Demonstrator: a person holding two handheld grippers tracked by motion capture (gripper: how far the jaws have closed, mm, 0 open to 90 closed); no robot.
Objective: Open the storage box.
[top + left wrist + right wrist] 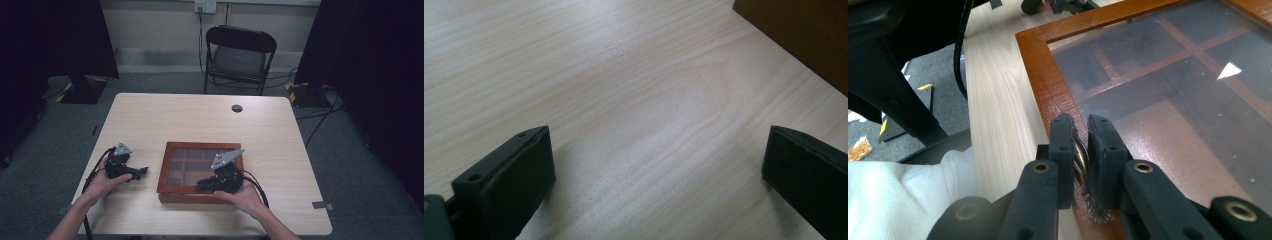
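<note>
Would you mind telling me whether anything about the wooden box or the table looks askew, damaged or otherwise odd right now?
Nothing stands out. The wooden box sits flat on the table with its glass lid closed and unbroken. The right tool is shut on a small metal clasp at the lid's front edge; the left tool is open over bare tabletop.

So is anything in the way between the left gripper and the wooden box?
No, nothing visible. Only bare table lies between the open left gripper and the glass-lidded wooden box. The right gripper pinches a small metal fitting at the box's edge.
</note>
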